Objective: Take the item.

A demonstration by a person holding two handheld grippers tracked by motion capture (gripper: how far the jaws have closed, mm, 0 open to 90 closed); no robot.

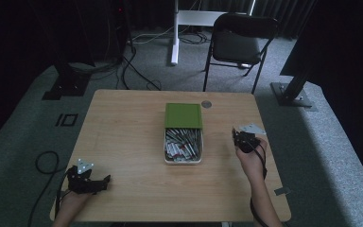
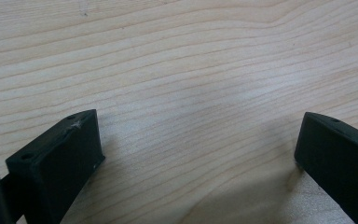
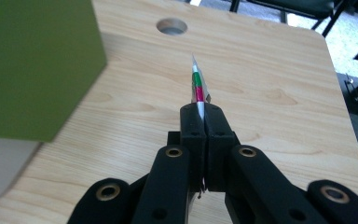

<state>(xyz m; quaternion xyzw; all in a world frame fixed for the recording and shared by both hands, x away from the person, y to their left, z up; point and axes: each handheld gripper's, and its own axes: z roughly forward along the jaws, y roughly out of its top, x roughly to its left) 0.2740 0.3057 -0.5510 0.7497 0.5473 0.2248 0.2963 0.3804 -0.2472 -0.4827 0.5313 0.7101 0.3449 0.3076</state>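
- High view: your right gripper (image 1: 244, 137) sits just right of the box (image 1: 183, 154) of packets; the left gripper (image 1: 105, 181) rests well away.
- Left gripper view: jaws wide, bare table (image 2: 177, 79) between.
- Right gripper view: jaws clamp a packet (image 3: 198, 85), long axis pointing straight ahead.

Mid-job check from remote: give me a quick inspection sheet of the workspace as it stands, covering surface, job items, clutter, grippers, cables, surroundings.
Surface: light wooden table with a round grommet hole near the far edge.
Job's things: white box mid-table full of small packets; its green lid covers the far end. One thin packet, with green and red print, is in the right gripper.
Clutter: nothing seen on the table.
Grippers: left gripper open, low over bare wood at the near left; right gripper shut on the packet, right of the box.
Cables: black cable looped on the floor at left; more by the far stands.
Surroundings: grey carpet, black folding chair, white desk leg, dark curtains.
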